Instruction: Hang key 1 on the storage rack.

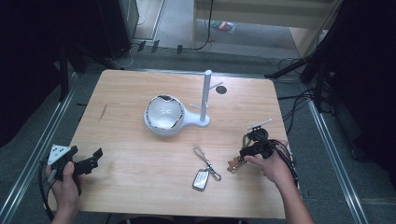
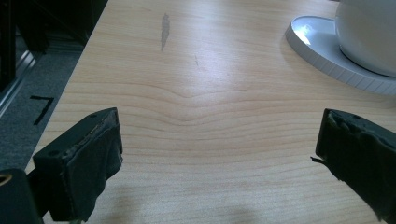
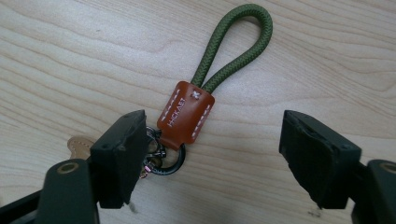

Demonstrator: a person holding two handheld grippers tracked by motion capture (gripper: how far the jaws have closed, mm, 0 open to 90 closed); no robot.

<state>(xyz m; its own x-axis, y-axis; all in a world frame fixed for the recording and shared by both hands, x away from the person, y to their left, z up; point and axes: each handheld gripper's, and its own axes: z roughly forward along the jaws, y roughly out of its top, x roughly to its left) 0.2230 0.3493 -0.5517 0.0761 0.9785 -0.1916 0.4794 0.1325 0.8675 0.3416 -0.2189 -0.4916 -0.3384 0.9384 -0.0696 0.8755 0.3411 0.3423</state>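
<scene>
In the high view, the left gripper (image 1: 88,163) is held over the table (image 1: 140,186) near its left edge, jaws apart with nothing between them. The right gripper (image 1: 240,156) is lowered over a keychain (image 1: 233,163) near the right edge, largely hidden by the hand. A car key fob (image 1: 201,179) lies between them; no writing can be read.

In the left gripper view, the jaws are spread over bare wood; a white stand base (image 2: 327,58) is cut off at the upper right.

In the right gripper view, the keychain (image 3: 187,119) lies flat between the released jaws. Stamped lettering on its brown leather tab (image 3: 187,114) is too small to read. Its metal ring (image 3: 168,161) is partly hidden behind one jaw.
</scene>
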